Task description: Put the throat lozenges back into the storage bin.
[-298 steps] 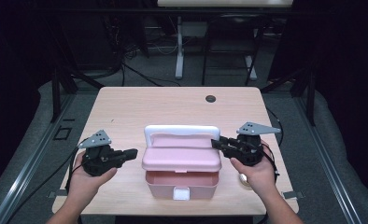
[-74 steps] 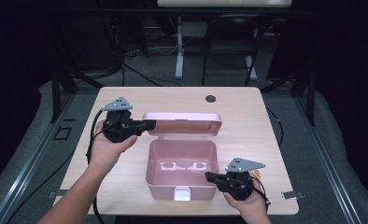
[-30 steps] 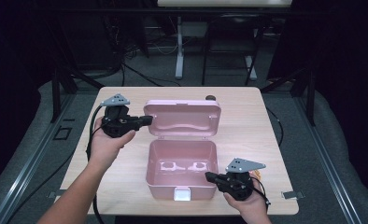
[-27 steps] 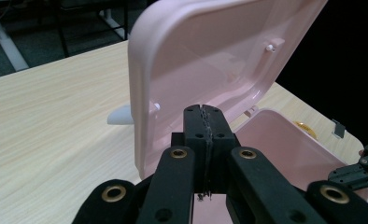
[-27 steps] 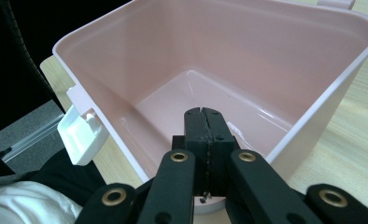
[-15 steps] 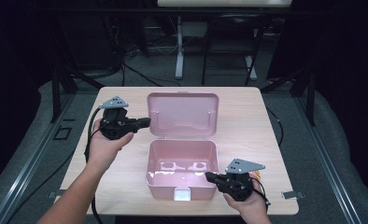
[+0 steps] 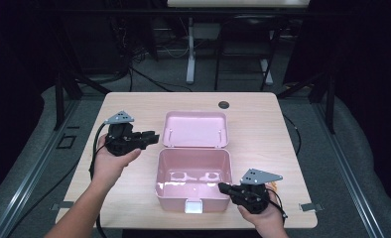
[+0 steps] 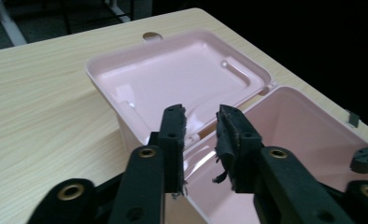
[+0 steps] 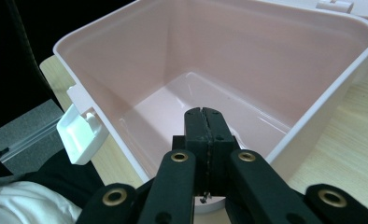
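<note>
Plastic, pale pink and rectangular, the storage box (image 7: 194,179) sits near the table's front edge, at about 6 o'clock on the light wooden tabletop (image 7: 263,124), with its hinged pink lid (image 7: 195,129) thrown back flat toward 12 o'clock and its white front latch (image 7: 193,206) hanging at the near wall. The left gripper (image 7: 149,138) hovers at about 9 o'clock of the lid, just beside its left edge; its jaws have just been opening and stand apart with nothing pressed between the pads (image 8: 226,135), the lid's corner showing in the gap beyond them in the left gripper view. The right gripper (image 7: 224,188) rests at the box's front right corner, around 4 o'clock of the box, jaws pressed together over the rim, pointing into the bare pink interior (image 9: 229,70). A small dark round grommet (image 7: 224,104) lies at 12 o'clock near the far table edge.
</note>
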Demonstrator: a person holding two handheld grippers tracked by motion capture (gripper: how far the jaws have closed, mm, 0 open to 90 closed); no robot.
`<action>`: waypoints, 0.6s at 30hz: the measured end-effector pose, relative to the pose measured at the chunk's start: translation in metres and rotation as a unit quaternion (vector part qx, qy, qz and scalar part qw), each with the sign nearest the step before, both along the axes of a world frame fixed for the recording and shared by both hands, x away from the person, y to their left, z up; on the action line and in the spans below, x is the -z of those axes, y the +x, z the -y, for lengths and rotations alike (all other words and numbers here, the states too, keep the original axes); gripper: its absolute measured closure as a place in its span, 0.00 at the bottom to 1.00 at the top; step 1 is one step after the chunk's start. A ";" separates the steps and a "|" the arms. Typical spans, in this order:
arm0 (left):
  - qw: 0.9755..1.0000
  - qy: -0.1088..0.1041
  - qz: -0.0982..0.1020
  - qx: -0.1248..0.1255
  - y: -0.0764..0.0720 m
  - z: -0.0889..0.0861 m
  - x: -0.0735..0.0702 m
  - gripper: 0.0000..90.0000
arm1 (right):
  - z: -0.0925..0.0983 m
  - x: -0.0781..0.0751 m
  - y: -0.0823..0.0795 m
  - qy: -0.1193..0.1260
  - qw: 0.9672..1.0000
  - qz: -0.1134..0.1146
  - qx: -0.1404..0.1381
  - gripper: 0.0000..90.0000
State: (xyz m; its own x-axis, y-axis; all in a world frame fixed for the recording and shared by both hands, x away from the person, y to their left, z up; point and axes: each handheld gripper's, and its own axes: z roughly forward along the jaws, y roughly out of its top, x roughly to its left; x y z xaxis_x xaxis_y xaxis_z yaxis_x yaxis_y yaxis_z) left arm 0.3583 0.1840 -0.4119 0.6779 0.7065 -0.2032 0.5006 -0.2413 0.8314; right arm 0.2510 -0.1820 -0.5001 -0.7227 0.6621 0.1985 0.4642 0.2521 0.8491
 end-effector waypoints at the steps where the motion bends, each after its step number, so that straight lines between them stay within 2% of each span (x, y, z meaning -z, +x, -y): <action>1: 1.000 0.004 -0.001 -0.002 0.000 -0.002 0.002 0.78 | 0.000 0.000 0.000 0.000 1.000 0.001 0.001 1.00; 7: 1.000 -0.001 -0.008 -0.006 -0.003 -0.009 0.012 0.77 | 0.000 0.000 0.000 0.001 1.000 0.001 0.001 1.00; 12: 1.000 0.010 -0.001 -0.002 -0.011 -0.010 0.017 0.79 | 0.000 0.000 0.000 0.000 1.000 0.000 0.000 1.00; 18: 1.000 0.002 -0.002 -0.002 -0.016 -0.011 0.027 0.74 | -0.001 -0.001 0.000 -0.004 1.000 0.001 -0.002 0.99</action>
State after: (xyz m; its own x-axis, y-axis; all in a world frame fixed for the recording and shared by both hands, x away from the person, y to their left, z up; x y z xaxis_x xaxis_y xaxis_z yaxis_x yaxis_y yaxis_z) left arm 0.3419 0.1945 -0.4389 0.6744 0.7098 -0.2034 0.5046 -0.2419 0.8288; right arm 0.2512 -0.1808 -0.4991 -0.7262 0.6603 0.1914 0.4613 0.2615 0.8478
